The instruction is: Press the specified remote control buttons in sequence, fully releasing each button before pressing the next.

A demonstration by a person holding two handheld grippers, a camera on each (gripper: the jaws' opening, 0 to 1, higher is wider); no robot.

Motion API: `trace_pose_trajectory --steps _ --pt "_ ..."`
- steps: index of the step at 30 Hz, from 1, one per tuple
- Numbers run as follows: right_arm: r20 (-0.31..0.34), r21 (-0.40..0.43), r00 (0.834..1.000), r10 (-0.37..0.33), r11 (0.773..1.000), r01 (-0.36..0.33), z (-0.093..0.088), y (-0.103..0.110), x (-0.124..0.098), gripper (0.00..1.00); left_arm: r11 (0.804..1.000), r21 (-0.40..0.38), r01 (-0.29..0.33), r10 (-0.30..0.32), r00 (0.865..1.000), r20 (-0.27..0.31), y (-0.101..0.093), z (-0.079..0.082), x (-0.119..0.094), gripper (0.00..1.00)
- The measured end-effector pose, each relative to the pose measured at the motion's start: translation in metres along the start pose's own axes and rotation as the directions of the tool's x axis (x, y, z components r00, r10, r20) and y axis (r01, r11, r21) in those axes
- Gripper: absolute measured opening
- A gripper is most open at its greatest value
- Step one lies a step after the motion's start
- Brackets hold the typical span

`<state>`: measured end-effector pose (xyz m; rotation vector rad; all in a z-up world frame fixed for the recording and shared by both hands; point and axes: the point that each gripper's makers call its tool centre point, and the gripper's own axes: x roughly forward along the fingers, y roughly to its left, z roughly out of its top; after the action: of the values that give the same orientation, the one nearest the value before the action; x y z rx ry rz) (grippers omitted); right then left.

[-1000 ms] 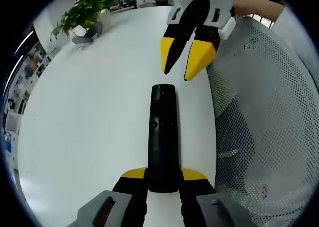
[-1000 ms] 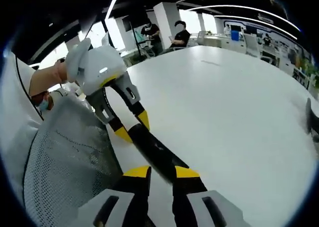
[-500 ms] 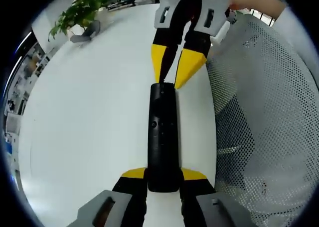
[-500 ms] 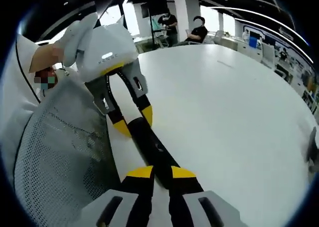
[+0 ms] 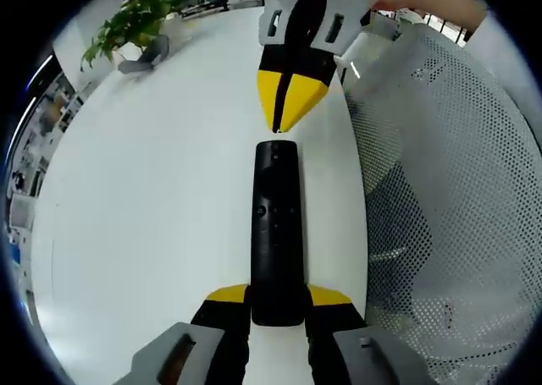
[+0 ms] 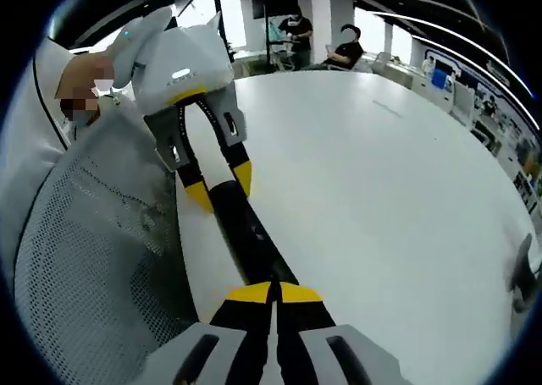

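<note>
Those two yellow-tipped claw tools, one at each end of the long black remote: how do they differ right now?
The left gripper has its jaws spread, clamped on the sides of the near end of the long black remote control; the right gripper has its jaws shut together, holding nothing. The left one holds the remote flat on the round white table; the right one points its closed tip at the remote's far end. Both have yellow tips, black jaws and grey bodies.
</note>
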<state>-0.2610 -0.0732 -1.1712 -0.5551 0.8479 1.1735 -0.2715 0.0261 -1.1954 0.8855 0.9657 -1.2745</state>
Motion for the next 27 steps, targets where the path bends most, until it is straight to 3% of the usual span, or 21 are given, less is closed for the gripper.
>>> trace_pose_trajectory --steps 9,15,20,24,27 --pt "-0.079 -0.115 0.996 0.029 0.993 -0.038 -0.005 0.002 0.006 0.0 0.999 0.035 0.016 -0.016 1.0 0.003 -0.001 0.0 0.0 0.24" --pt "-0.146 -0.216 0.987 0.068 0.971 -0.098 -0.007 0.007 0.011 0.0 0.999 0.047 0.023 -0.023 1.0 0.001 0.0 0.0 0.0 0.24" --pt "-0.176 -0.245 0.981 0.075 0.963 -0.117 -0.006 0.007 0.011 0.0 0.998 0.05 0.026 -0.025 1.0 -0.014 0.0 0.0 0.0 0.24" --pt "-0.261 -0.321 0.963 0.067 0.935 -0.153 -0.007 0.006 0.012 0.0 0.998 0.05 0.028 -0.027 0.999 -0.02 0.0 0.0 0.0 0.24" --pt "-0.336 -0.431 0.941 0.041 0.882 -0.192 -0.008 0.006 0.014 0.0 0.998 0.054 0.028 -0.026 0.999 -0.028 0.0 0.0 0.0 0.24"
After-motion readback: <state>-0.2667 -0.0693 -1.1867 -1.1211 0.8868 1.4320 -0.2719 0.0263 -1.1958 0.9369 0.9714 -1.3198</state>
